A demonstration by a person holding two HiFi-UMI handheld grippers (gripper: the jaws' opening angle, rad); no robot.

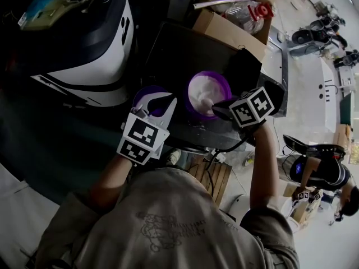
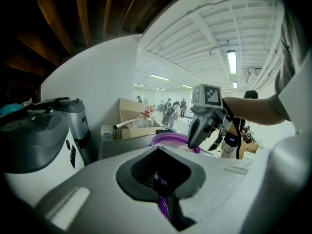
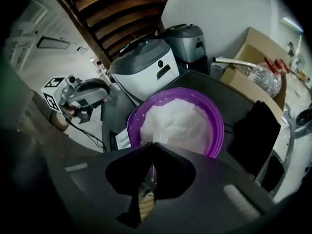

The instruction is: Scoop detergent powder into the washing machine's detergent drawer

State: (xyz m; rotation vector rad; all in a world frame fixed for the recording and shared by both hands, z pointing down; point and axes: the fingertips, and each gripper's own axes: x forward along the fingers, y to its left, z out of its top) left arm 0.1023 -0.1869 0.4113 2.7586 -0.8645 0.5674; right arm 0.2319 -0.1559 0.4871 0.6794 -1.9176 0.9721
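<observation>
A purple bowl (image 1: 208, 93) heaped with white detergent powder (image 3: 176, 122) stands on a dark flat top (image 1: 179, 52). My right gripper (image 1: 217, 110) is at the bowl's near rim, shut on the thin pale handle of a scoop (image 3: 158, 139) whose end rests in the powder. My left gripper (image 1: 161, 104) is just left of the bowl, shut on the edge of a round purple lid (image 1: 147, 96), seen as a purple sliver (image 2: 163, 207) between its jaws. A white washing machine (image 1: 95, 49) stands to the left. No detergent drawer shows.
An open cardboard box (image 1: 235, 13) with a plastic bottle (image 3: 265, 82) sits behind the bowl. A black cloth-like object (image 3: 256, 130) lies on the dark top beside the bowl. Another person (image 1: 325, 172) stands at the right. A wooden pallet (image 1: 216, 178) is below.
</observation>
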